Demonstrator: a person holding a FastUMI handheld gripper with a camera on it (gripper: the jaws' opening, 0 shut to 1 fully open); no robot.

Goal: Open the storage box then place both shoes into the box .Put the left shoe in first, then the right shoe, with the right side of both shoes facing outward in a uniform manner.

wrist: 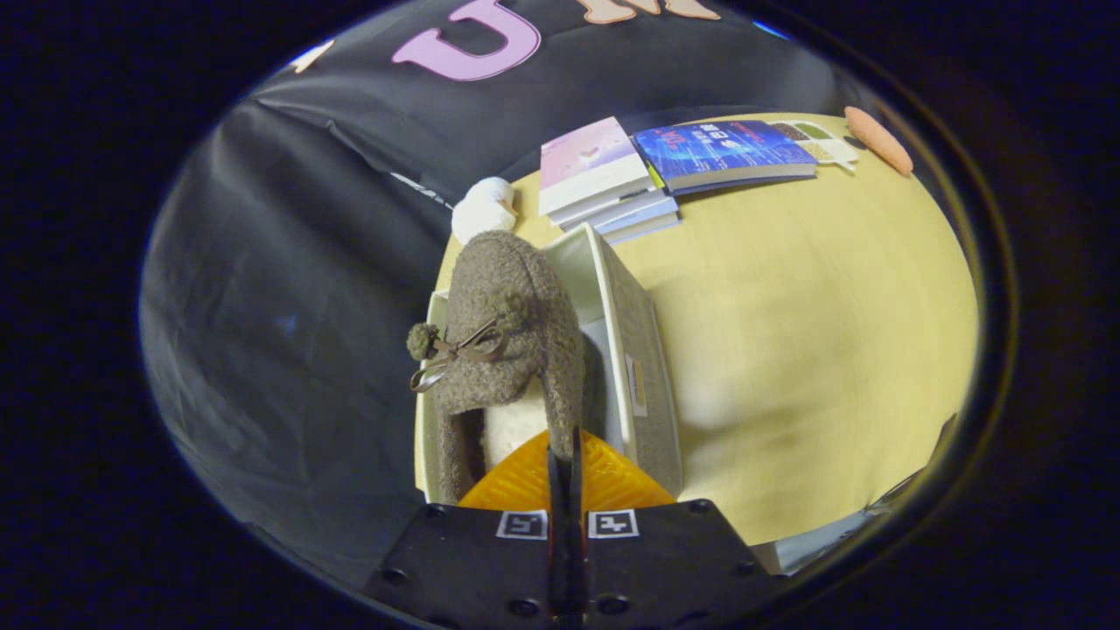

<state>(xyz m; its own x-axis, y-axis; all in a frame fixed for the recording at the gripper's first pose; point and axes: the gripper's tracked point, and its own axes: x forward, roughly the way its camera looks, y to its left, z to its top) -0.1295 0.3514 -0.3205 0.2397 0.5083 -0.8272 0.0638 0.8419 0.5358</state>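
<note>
Fingers pressed nearly together at the gripper (564, 455), seemingly pinching the shoe's heel edge, though the contact is hidden behind them. The shoe (512, 324), a fuzzy grey-brown slipper with pompoms, a ribbon bow and pale lining, hangs over the open storage box (643, 367), its lower half cut off. Beyond on the table (814, 332): a white toy (483, 208), stacked books (604, 179).

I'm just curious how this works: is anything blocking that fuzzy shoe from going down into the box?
Nothing visible does. The gripper is closed on the shoe's heel edge, and the shoe hangs over the open storage box. The books lie on the table beyond it.
</note>
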